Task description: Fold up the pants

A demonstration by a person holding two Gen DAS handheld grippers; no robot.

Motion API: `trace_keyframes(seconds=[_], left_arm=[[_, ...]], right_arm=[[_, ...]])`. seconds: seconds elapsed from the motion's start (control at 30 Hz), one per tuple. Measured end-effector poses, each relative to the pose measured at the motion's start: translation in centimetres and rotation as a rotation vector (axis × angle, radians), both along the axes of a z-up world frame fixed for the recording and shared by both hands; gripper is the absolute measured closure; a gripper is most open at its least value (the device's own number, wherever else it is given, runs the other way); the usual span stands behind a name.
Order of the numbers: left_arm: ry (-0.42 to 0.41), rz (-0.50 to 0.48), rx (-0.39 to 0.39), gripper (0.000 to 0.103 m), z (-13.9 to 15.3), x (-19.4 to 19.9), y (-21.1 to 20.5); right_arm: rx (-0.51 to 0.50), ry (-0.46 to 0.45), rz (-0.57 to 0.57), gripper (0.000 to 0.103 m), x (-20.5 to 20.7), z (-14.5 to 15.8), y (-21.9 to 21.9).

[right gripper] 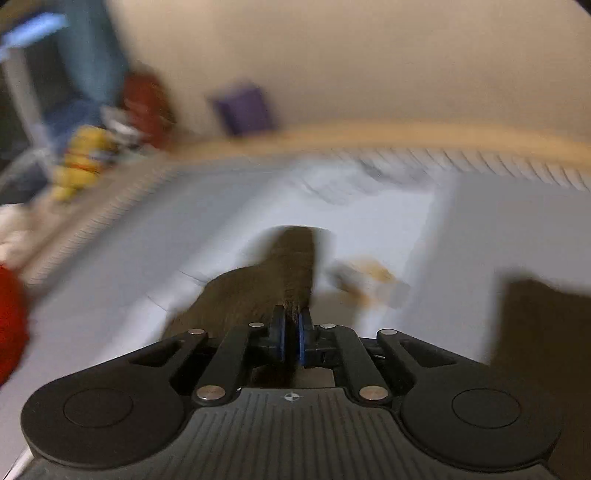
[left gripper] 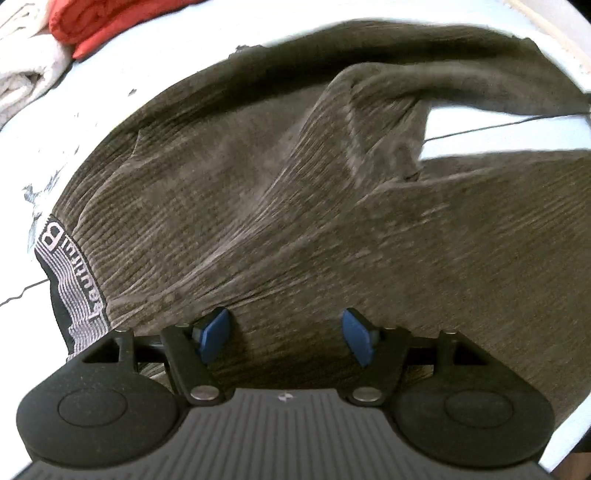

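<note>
Cream wall (right gripper: 369, 55); white bed sheet (right gripper: 517, 229); wooden bed edge (right gripper: 406, 131).

Pants (left gripper: 258, 192) ribbed grey-brown; waistband (left gripper: 74, 291) black, white-striped; red cloth (left gripper: 88, 26).

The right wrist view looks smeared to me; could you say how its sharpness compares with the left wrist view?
Right wrist view: heavy motion blur on the bed and background clutter, though the right gripper clamped on the pants stays sharp. Left wrist view: the ribbed fabric is mostly crisp, slightly streaked, with fisheye curving at the edges.
</note>
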State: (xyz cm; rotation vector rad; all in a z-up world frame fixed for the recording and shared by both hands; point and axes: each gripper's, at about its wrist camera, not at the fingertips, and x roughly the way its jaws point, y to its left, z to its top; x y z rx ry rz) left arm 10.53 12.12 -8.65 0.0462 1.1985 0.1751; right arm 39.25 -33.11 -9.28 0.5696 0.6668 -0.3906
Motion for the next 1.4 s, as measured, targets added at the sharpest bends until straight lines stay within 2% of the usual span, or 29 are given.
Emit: trace_keyframes(seconds=[0.07, 0.17, 0.23, 0.33, 0.43, 0.63, 0.7, 0.73, 0.77, 0.87, 0.9, 0.93, 1.0, 1.07, 1.13, 1.17, 1.2, 1.23, 1.27, 1.3, 1.33, 1.37, 1.4], left_arm=[[-0.054, -0.016, -0.022, 0.030, 0.9, 0.0, -0.4], [-0.178, -0.030, -0.084, 0.030, 2.8, 0.1, -1.1], [-0.251, -0.036, -0.137, 0.031, 3.8, 0.5, -1.6], [-0.348, -0.057, -0.186, 0.035, 4.3, 1.9, -2.5], [-0.388, -0.092, -0.160, 0.036, 3.6, 3.7, -3.7], [-0.331, -0.105, -0.116, 0.037, 0.5, 7.5, -5.2], [-0.289, -0.105, -0.071, 0.053, -0.4, 8.2, -5.3], [-0.261, -0.105, -0.032, 0.073, -0.7, 8.5, -5.3], [-0.233, -0.108, -0.007, 0.080, -0.9, 8.7, -5.0], [-0.201, -0.077, -0.024, 0.090, 0.0, 8.7, -3.0], [-0.201, -0.061, -0.044, 0.091, 0.6, 8.5, -2.1], [-0.206, -0.057, -0.065, 0.091, 1.0, 8.4, -1.4], [-0.211, -0.069, -0.112, 0.091, 1.9, 8.0, -0.2], [-0.198, -0.113, -0.136, 0.091, 2.3, 7.7, 0.1], [-0.176, -0.201, -0.160, 0.091, 2.7, 7.0, 0.1], [-0.162, -0.264, -0.176, 0.091, 2.9, 6.6, -0.2], [-0.143, -0.314, -0.180, 0.091, 3.0, 6.0, -0.6], [-0.112, -0.360, -0.161, 0.091, 2.9, 5.5, -1.1], [-0.086, -0.391, -0.131, 0.088, 2.5, 5.1, -1.4], [-0.073, -0.399, -0.124, 0.086, 2.2, 4.8, -1.4], [-0.082, -0.386, -0.146, 0.085, 2.2, 4.5, -1.3], [-0.095, -0.373, -0.174, 0.079, 2.6, 4.3, -1.0], [-0.120, -0.358, -0.210, 0.075, 3.3, 4.2, -0.5]], right_arm=[[0.039, 0.046, 0.028, 0.094, 0.2, -1.6, -1.3], [0.060, 0.059, 0.082, 0.080, 0.6, -2.5, -1.9], [0.082, 0.029, 0.123, 0.063, 0.6, -2.5, -2.1], [0.126, 0.005, 0.140, 0.061, 0.6, -2.5, -2.7], [0.172, -0.014, 0.120, 0.061, 0.4, -2.8, -3.5], [0.207, -0.041, 0.097, 0.061, 0.6, -3.2, -5.0], [0.214, -0.046, 0.093, 0.061, 0.8, -3.4, -5.3], [0.215, -0.046, 0.091, 0.062, 0.9, -3.5, -5.4], [0.215, -0.046, 0.090, 0.062, 1.0, -3.5, -5.5], [0.198, -0.046, 0.095, 0.065, 1.5, -3.6, -5.5], [0.184, -0.038, 0.099, 0.084, 1.7, -3.6, -5.4], [0.167, -0.019, 0.107, 0.094, 1.9, -3.6, -5.3], [0.137, -0.042, 0.091, 0.096, 1.7, -2.7, -5.1], [0.085, -0.095, 0.072, 0.097, 1.2, -0.4, -4.8], [0.008, -0.184, 0.034, 0.097, 0.3, 2.5, -4.8], [-0.076, -0.191, 0.006, 0.097, -0.1, 3.2, -4.8], [-0.120, -0.138, -0.047, 0.097, -0.3, 2.7, -5.2], [-0.091, -0.054, -0.084, 0.096, -0.2, 1.4, -6.1], [-0.010, 0.075, -0.098, 0.096, 0.1, -0.9, -7.2], [0.044, 0.150, -0.090, 0.096, -0.1, -2.8, -7.9], [0.026, 0.107, -0.069, 0.096, -0.7, -2.8, -7.9], [-0.024, 0.129, -0.039, 0.094, -0.4, -2.3, -7.5], [-0.063, 0.146, -0.038, 0.086, -0.2, -1.5, -6.9]])
